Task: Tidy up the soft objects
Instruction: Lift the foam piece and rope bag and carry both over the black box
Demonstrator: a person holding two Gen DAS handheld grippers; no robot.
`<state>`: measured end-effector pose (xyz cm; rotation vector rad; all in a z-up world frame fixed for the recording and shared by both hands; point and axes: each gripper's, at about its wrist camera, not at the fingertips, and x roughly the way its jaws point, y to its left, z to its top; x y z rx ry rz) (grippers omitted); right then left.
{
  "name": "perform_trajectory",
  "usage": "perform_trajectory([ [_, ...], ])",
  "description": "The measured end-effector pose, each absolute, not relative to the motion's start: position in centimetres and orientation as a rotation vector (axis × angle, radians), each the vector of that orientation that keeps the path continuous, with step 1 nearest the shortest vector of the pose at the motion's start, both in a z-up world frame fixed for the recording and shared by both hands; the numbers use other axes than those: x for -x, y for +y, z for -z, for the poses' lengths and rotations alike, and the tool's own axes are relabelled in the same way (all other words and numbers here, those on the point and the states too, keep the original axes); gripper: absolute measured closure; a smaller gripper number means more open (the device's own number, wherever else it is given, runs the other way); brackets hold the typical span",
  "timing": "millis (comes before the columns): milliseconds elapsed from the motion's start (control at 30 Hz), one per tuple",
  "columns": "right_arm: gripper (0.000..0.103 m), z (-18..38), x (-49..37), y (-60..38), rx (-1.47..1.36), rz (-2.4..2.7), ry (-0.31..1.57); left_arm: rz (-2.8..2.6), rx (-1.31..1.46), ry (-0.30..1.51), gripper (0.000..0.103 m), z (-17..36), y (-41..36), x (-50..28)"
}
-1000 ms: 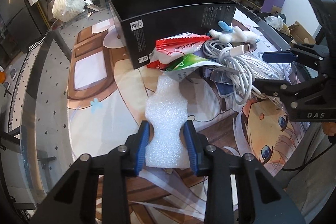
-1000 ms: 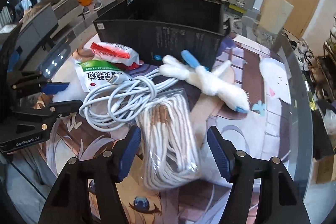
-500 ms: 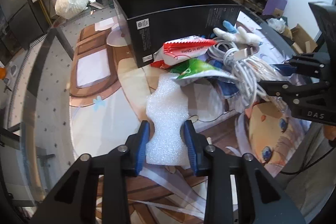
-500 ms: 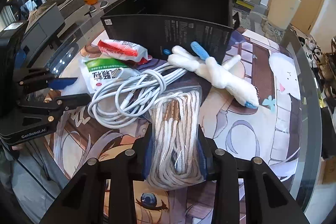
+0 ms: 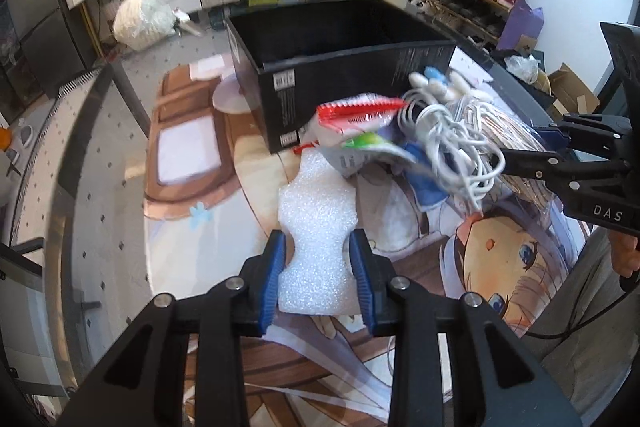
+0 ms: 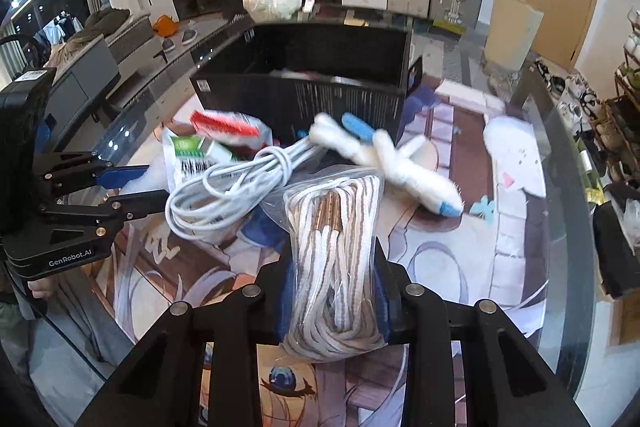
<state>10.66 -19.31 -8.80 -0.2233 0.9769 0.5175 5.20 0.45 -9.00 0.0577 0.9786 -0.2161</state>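
My left gripper (image 5: pixel 317 243) is shut on a white foam piece (image 5: pixel 316 211) that lies on the printed mat, its blue pads pinching the narrow waist. The jaws of my right gripper (image 6: pixel 334 261) are closing on a clear bag of striped cords (image 6: pixel 332 227), with the pads pressing its sides; the bag is slightly raised. A white cable bundle (image 6: pixel 224 195), a white and blue plush toy (image 6: pixel 400 167), and a red snack packet (image 5: pixel 356 111) and a green one (image 5: pixel 368 143) lie in a heap in front of the open black box (image 5: pixel 340 83).
The glass table's round edge (image 6: pixel 568 187) curves along the right. A white bundle (image 5: pixel 140 21) sits beyond the box. Drawers, suitcases and a shoe rack stand behind the table. A person's hand (image 5: pixel 624 255) holds the right gripper's body.
My right gripper has shut on the bag of cords and lifted it a little; the white cable has shifted with it. The left gripper keeps its hold on the foam.
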Motion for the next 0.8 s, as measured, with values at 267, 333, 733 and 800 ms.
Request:
perform_trajectory([
  [267,0.071,6.6,-10.3,-20.0,0.166,-0.521,0.887,0.214,-0.064,0.878,0.072,7.1,0.4,-4.6],
  [333,0.071,6.2,-10.1,-20.1,0.153,-0.532,0.866,0.213,-0.063,0.857,0.072,6.7,0.4,-4.5],
  [733,0.071,3.6,-8.5,-19.9,0.117,-0.581,0.725,0.207,-0.055,0.717,0.072,4.5,0.7,-3.5],
  [800,0.071,3.2,-8.2,-19.9,0.108,-0.585,0.705,0.208,-0.057,0.692,0.072,4.2,0.7,-3.3],
])
